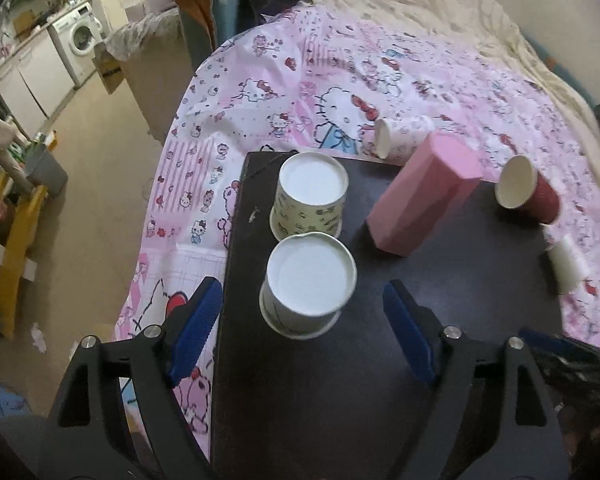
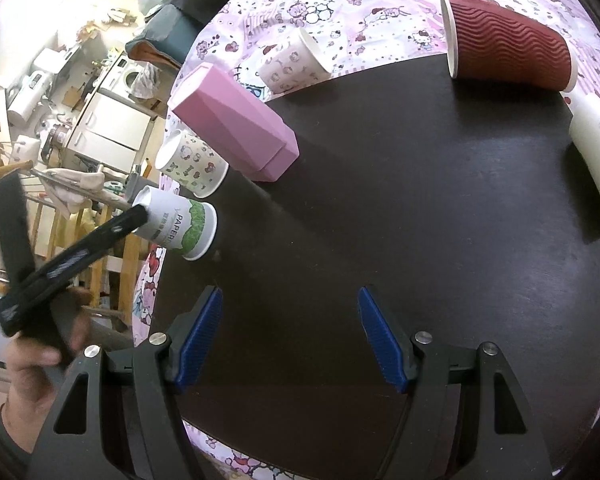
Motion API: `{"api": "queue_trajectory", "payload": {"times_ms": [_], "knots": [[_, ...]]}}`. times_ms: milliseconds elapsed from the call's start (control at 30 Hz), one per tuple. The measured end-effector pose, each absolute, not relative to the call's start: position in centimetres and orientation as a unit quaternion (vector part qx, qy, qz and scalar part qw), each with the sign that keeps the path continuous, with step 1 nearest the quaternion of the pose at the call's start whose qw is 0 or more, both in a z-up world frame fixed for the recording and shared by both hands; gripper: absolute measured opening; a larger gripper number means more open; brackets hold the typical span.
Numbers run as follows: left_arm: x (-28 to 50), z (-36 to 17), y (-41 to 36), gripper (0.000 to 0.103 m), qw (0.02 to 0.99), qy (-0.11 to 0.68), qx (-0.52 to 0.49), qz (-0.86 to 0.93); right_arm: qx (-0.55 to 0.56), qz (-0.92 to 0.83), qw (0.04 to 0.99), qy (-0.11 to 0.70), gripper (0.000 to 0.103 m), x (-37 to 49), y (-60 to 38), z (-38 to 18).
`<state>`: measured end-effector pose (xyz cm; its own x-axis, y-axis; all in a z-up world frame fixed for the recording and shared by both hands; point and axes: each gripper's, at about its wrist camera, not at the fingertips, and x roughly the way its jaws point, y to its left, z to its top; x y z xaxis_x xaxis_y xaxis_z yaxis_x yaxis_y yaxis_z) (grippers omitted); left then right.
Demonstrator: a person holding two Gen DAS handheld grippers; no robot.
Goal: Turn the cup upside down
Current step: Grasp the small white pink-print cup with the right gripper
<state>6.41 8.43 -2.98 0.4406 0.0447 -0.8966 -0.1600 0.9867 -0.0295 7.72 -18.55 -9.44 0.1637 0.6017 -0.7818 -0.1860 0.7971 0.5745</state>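
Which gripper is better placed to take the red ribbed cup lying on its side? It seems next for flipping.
Probably right: the red ribbed cup lies ahead of the open right gripper; the left gripper straddles an upside-down cup.

Left tool angled down, jaws apart; right tool likewise.

Ribbed maroon paper cup, matt dark board
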Motion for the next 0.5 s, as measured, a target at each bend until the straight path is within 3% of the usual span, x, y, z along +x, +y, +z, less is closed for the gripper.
{"api": "queue_trajectory", "payload": {"times_ms": [167,333,500], "knots": [[6.4,-2.7,9.0,0.080,0.842,0.536,-0.041,0.046,0.114,0.275,0.762,0.575,0.073,10.2,-18.3,-6.4],[6.7,-3.7,10.0,0.080,0.827,0.553,-0.089,0.044,-0.096,0.301,0.779,0.542,0.073,17.6,-15.1,0.3],[6.9,-3.2,10.2,0.080,0.833,0.546,-0.073,0.057,-0.308,0.334,0.708,0.541,0.073,23.8,-8.5,0.9]]}}
